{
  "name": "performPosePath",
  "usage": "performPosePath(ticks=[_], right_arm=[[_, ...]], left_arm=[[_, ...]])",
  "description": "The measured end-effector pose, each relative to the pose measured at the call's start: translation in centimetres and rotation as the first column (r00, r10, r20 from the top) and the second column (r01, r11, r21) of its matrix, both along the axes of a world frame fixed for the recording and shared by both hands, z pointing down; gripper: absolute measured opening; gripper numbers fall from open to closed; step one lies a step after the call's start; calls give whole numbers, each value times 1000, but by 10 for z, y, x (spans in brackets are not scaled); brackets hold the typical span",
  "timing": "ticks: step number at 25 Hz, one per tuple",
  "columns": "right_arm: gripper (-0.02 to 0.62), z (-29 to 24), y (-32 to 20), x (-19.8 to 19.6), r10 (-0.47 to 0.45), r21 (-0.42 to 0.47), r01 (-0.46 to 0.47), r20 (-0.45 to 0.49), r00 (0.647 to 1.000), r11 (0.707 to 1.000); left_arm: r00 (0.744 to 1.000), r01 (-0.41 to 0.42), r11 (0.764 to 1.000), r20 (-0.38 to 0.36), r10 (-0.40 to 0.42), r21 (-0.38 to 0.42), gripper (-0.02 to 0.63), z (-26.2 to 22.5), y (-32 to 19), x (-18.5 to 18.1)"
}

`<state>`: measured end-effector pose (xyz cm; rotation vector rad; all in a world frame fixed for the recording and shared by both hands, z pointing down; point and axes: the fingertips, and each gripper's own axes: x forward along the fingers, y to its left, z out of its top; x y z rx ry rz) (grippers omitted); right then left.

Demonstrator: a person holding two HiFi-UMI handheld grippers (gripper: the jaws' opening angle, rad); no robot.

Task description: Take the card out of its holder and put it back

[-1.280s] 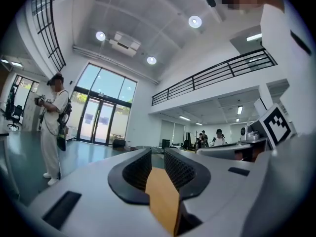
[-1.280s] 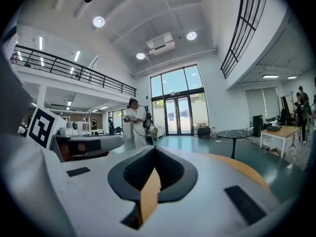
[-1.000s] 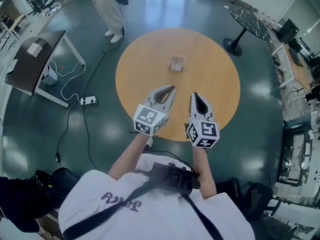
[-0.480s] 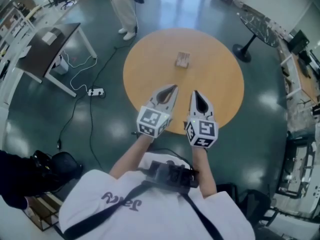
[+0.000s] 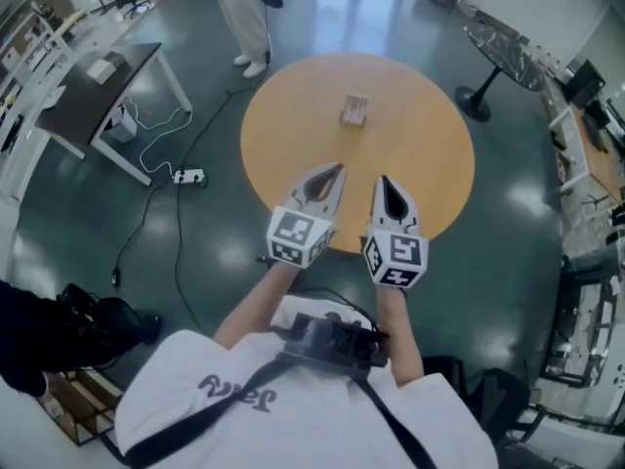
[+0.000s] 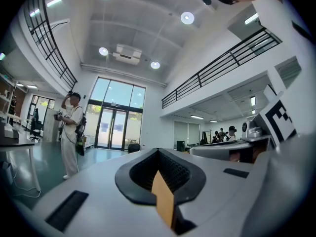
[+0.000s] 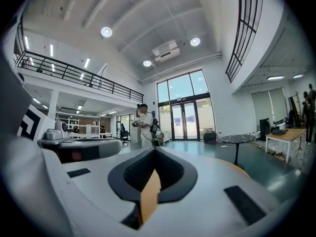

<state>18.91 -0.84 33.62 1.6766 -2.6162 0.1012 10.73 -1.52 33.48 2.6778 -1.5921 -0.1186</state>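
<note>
Two grippers are over the near edge of the round bench [image 5: 293, 130], side by side and just apart, and both point level toward the far edge. On the left gripper [image 5: 335, 172] the fingers [image 6: 98, 186] are clenched: the tips meet and nothing is between them. On the right gripper [image 5: 381, 184] the fingers [image 7: 207, 181] are clenched in the same way, also with nothing between them. The dark pads of each pair leave only a drop-shaped hollow behind the closed tips.

The card holder [image 5: 354, 109] stands on the far half of the bench, between the centre and the far edge, well apart from both grippers. It is small and pale brown, and it is too small to tell the card from the holder.

Beyond the far edge a person [image 5: 242, 18] in light clothes stands on the green floor [image 5: 146, 233]. Off the left edge of the bench stands a dark desk [image 5: 93, 91], and a white cable [image 5: 164, 130] lies on the floor beside it.
</note>
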Motion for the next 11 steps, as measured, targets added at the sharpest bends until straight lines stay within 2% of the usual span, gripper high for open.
performPosePath(ticks=[11], right_arm=[[19,5,15,19,18,-4,-18,3,1000,1000]], left_arm=[[1000,-3,1000,-13,3,1,14,5,16,14]])
